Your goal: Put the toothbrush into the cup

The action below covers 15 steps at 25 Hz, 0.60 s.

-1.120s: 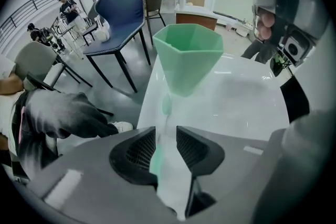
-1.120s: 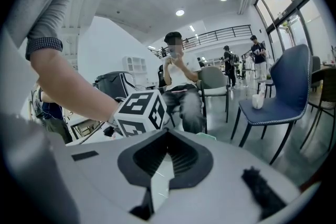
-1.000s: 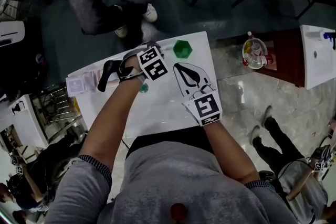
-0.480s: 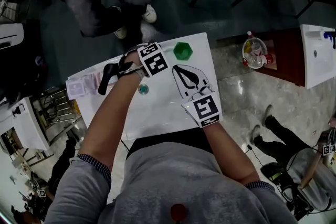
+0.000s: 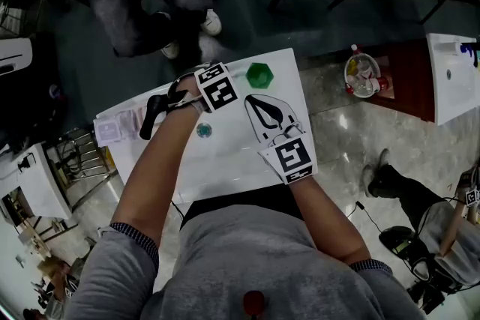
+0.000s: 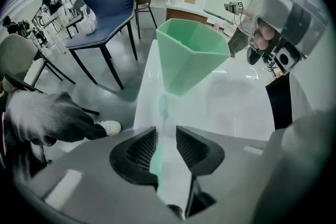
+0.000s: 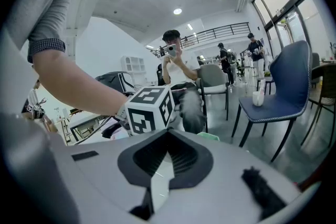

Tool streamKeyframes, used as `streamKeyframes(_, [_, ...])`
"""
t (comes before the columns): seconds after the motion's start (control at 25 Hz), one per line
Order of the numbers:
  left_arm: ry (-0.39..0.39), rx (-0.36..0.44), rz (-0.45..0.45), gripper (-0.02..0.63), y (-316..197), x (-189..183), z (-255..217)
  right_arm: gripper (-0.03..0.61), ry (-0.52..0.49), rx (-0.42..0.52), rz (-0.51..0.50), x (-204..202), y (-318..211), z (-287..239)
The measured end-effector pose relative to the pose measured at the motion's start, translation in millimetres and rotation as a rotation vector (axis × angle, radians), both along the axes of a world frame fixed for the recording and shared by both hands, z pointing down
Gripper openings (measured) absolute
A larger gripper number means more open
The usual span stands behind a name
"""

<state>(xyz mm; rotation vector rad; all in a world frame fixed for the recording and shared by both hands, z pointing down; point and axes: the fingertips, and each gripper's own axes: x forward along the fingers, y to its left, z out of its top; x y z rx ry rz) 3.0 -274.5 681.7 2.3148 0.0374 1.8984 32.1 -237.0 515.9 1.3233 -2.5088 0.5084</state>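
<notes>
Left gripper view: left gripper [image 6: 165, 135] clamped narrow on a pale green translucent toothbrush [image 6: 162, 106], its tip just short of the faceted green plastic cup [image 6: 191, 55] on the white table [image 6: 236, 107]. Right gripper [image 7: 168, 140]: jaws together, empty. Advised: raise the tip above the rim, centre it, then release.

White table [image 5: 225, 165], green cup [image 5: 259, 75] at far edge, small teal disc [image 5: 203, 130] nearer, pale packet [image 5: 111, 131] at left
</notes>
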Motion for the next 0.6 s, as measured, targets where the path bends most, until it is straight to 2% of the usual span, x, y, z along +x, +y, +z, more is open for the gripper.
streamKeyframes(0.24, [0.000, 0.022, 0.007, 0.136, -0.8, 0.2, -0.4, 0.009, 0.002, 0.001, 0.004, 1.6, -0.8, -1.0])
streamKeyframes(0.36, [0.004, 0.003, -0.001, 0.129, -0.1, 1.0, -0.7, 0.009, 0.001, -0.004, 0.005, 2.2, -0.4, 0.2])
streamKeyframes(0.6, [-0.001, 0.007, -0.020, 0.069, -7.7, 0.6, 0.8, 0.009, 0.000, -0.009, 0.005, 3.5, 0.8, 2.0])
